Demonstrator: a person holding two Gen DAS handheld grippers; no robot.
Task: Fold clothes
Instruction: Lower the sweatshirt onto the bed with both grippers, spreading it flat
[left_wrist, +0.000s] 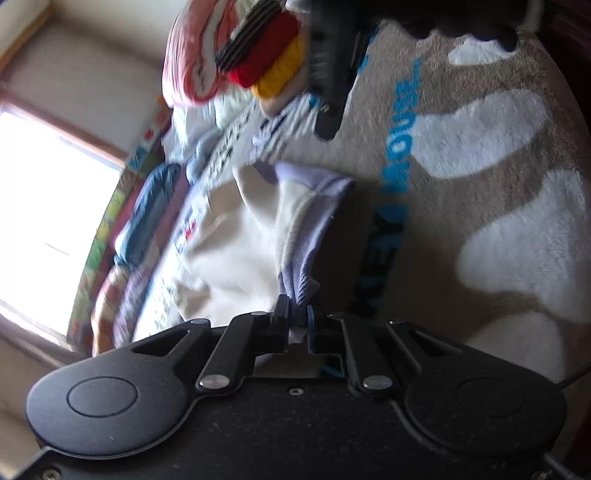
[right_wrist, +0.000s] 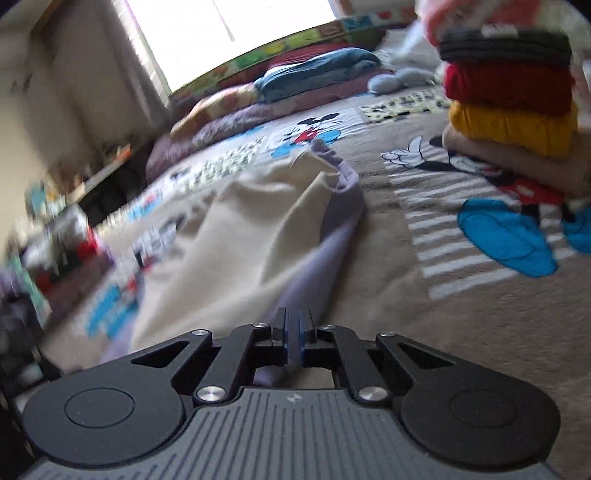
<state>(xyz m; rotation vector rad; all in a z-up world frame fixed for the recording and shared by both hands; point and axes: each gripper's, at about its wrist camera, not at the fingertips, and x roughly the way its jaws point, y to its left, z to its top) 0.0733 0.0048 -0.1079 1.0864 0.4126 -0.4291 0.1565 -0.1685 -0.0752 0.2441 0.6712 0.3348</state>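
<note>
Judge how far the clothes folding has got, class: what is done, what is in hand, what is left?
Done: a stack of folded clothes stands on the blanket. In hand: the left tongs and right tongs are each shut on the lilac edge of a cream garment, lifted and loose. Left: folding it and adding it to the stack.

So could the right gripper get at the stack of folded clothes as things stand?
Probably not right now. The right gripper is shut on the cream and lilac garment, so it is occupied. The stack of folded clothes sits ahead to its right across bare blanket, nothing between.
</note>
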